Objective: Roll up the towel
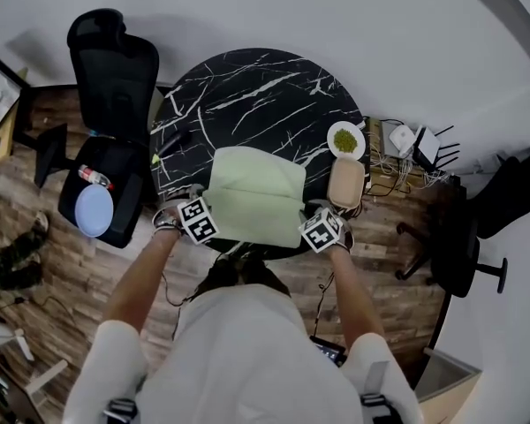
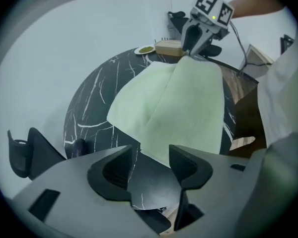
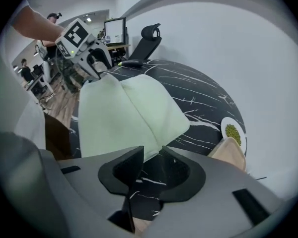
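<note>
A pale green towel lies folded on the near half of a round black marble table. My left gripper hangs at its near-left corner, pointing steeply down. In the left gripper view its jaws stand wide apart, with the towel's corner just beyond them and nothing pressed. My right gripper is at the near-right corner. In the right gripper view its jaws show a narrow gap over bare table, the towel's corner at their tips. Each gripper view also shows the other gripper across the towel.
A white plate of green bits and a tan box sit at the table's right edge. A dark object lies at the left edge. A black office chair stands left, another chair right, cables and a router behind.
</note>
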